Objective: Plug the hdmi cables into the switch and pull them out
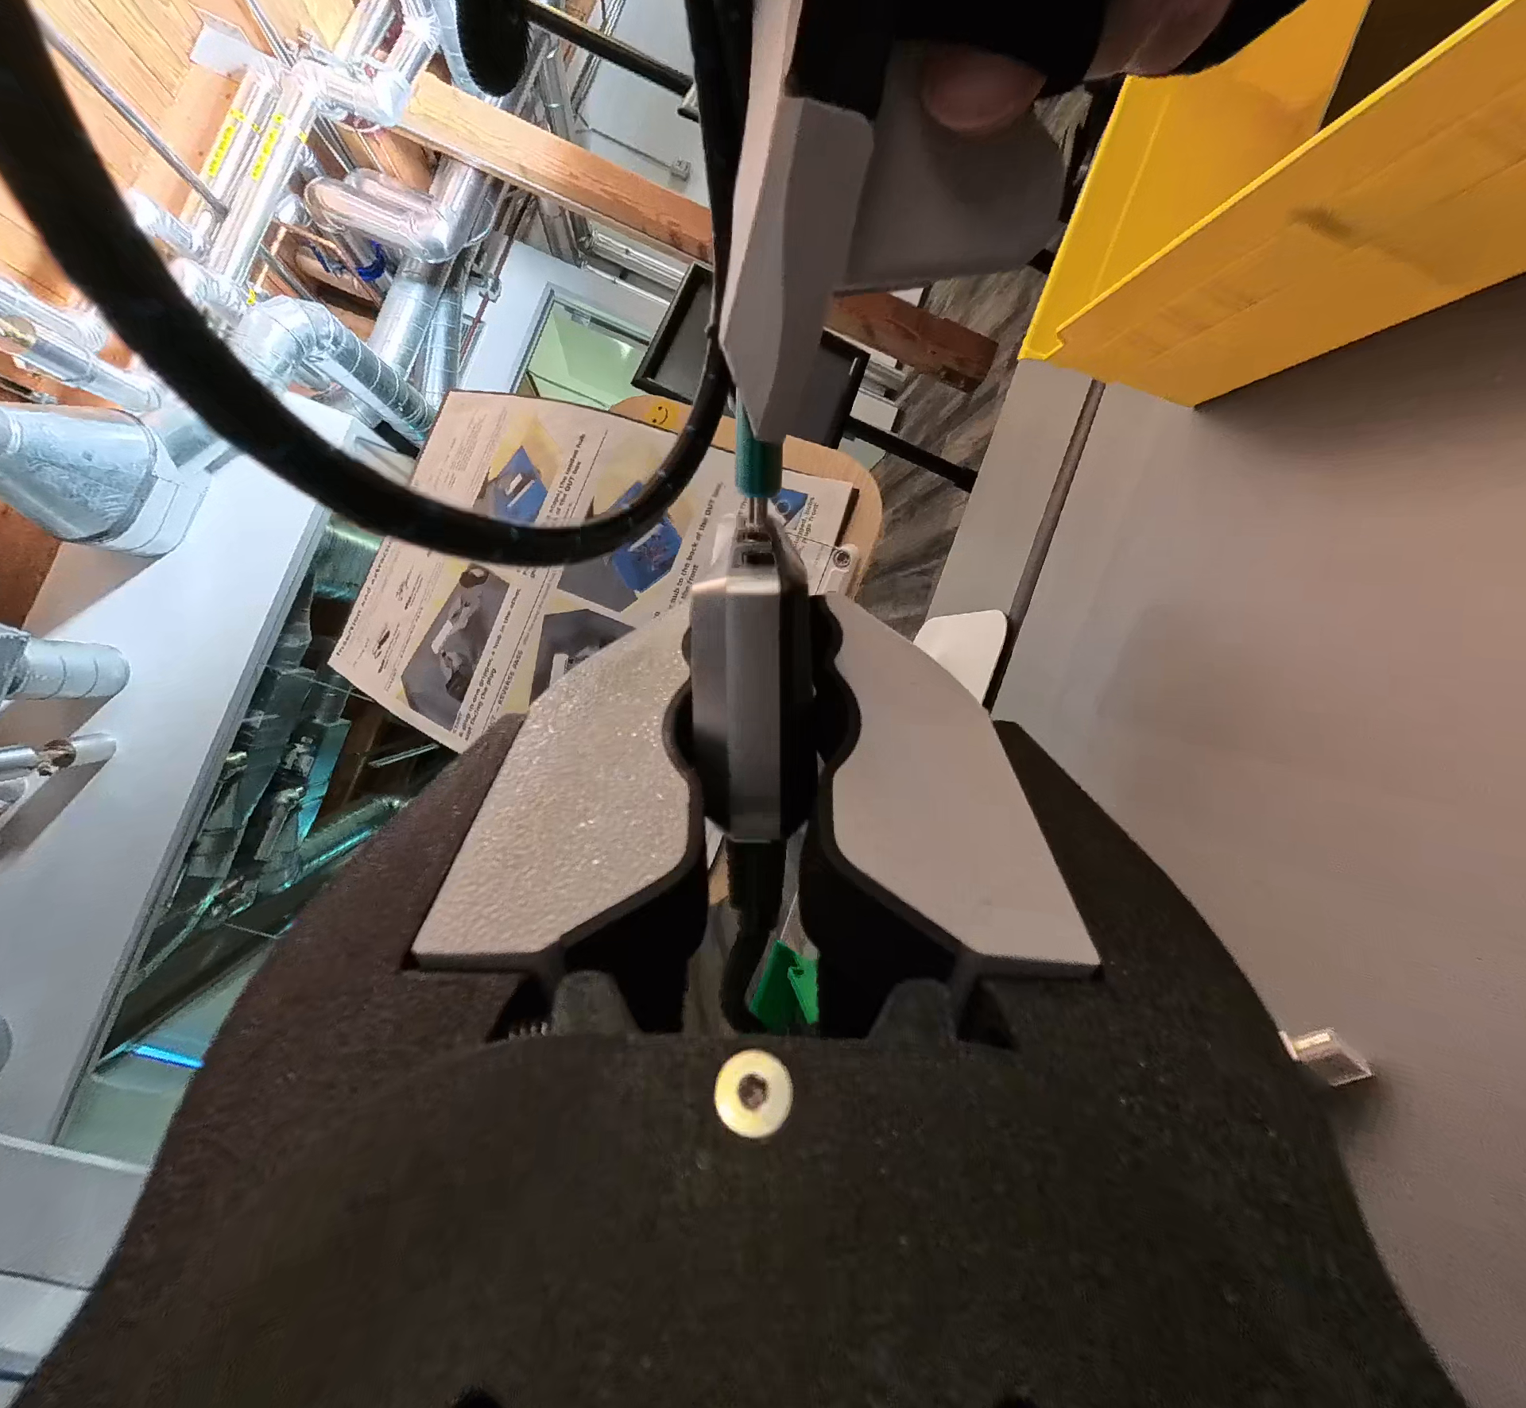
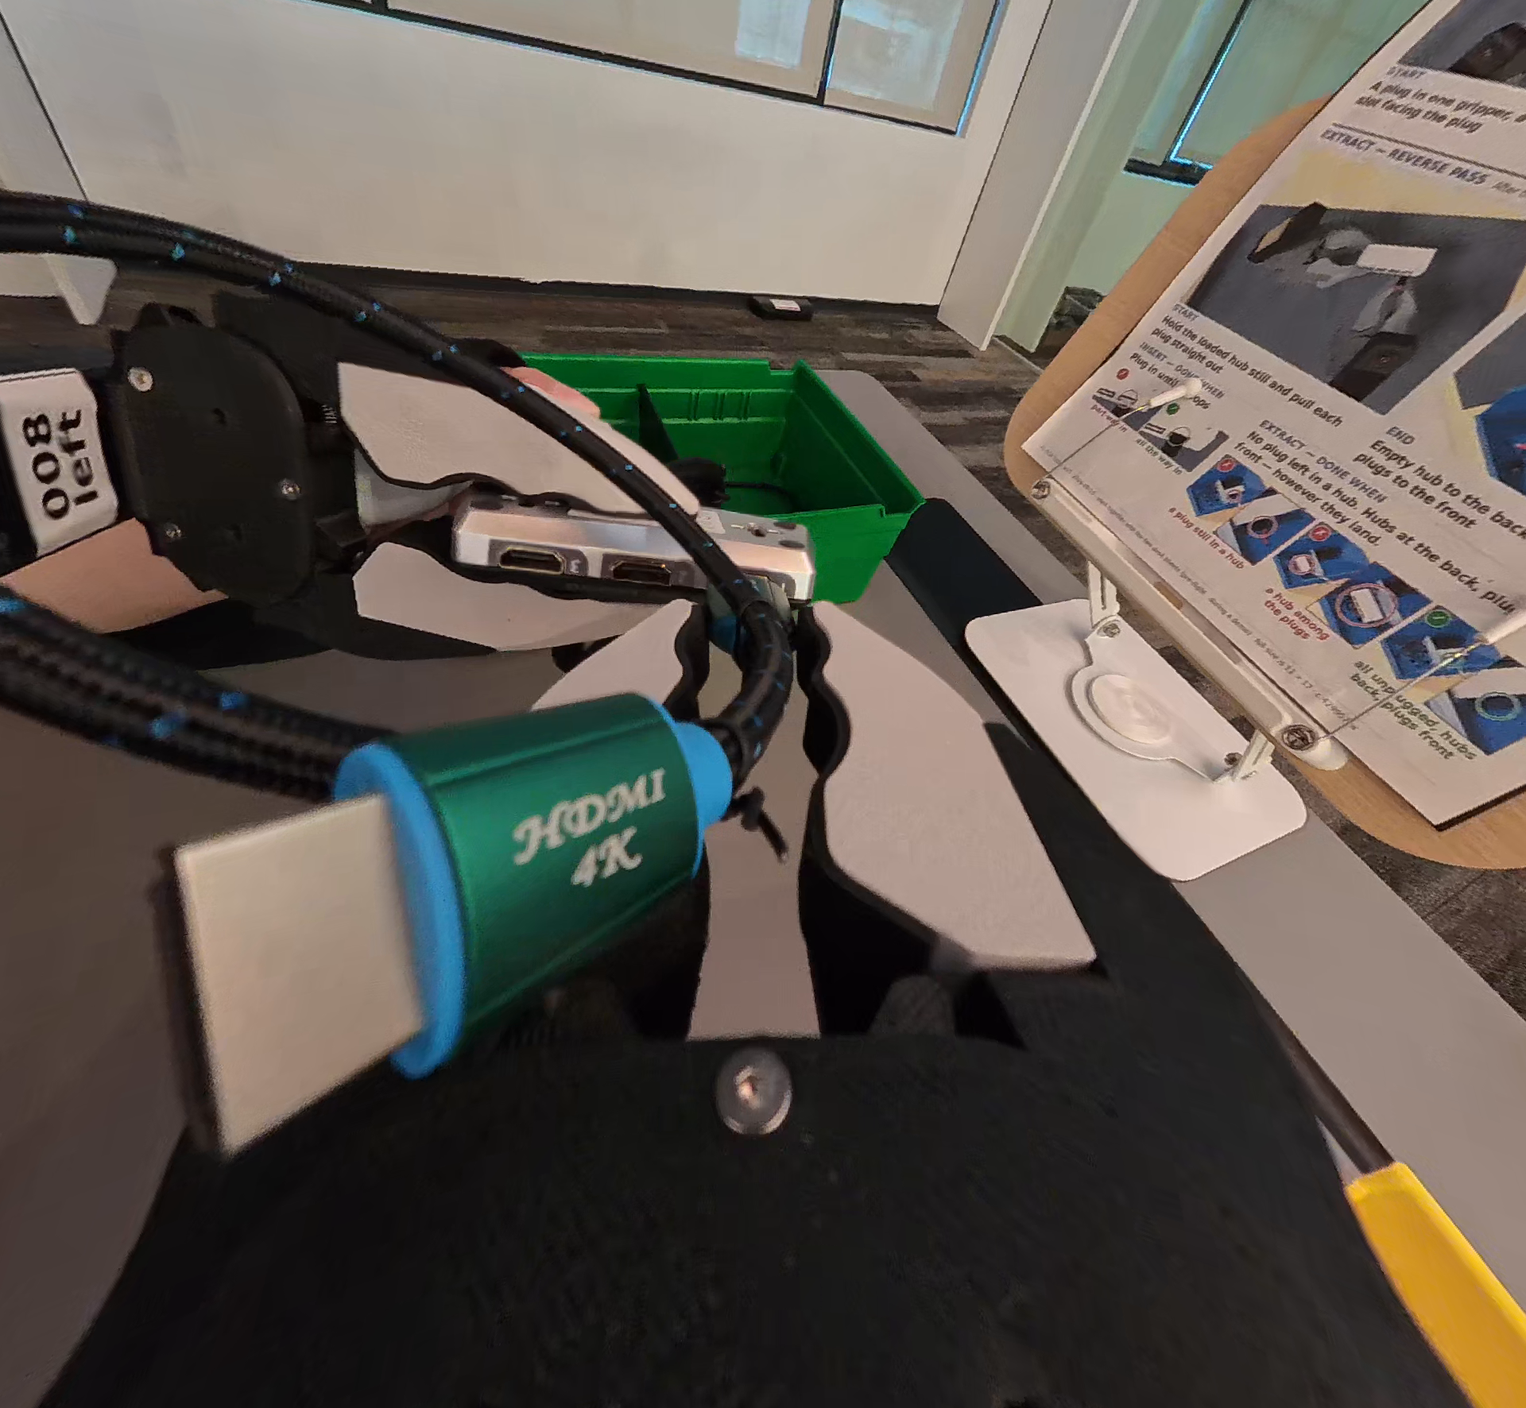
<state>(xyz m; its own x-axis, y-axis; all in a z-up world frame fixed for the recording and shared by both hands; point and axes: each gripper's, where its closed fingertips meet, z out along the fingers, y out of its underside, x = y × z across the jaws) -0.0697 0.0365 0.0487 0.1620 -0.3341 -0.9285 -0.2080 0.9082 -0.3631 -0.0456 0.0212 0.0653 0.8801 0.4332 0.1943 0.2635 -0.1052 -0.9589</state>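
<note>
Left gripper (image 1: 755,716) clamped on the switch (image 1: 737,708); right gripper (image 2: 747,625) closed on an HDMI plug (image 2: 764,592) at the switch's end port.

Left: fingers tight on the silver switch's flat sides, switch edge-on between them. Right: jaws nearly together around the green plug and its braided black cable (image 2: 462,369); plug tip sits at the switch's (image 2: 632,543) rightmost port, seating depth can't be told. Two ports beside it are open. Cable loops back over the switch; its other green plug (image 2: 504,865) hangs loose near the right camera. Green bin (image 2: 834,444) just behind the switch, instruction sheet on a white stand (image 2: 1139,741) to the right, yellow bin (image 1: 1288,213) by the left gripper, grey table (image 1: 1321,625) under all.
</note>
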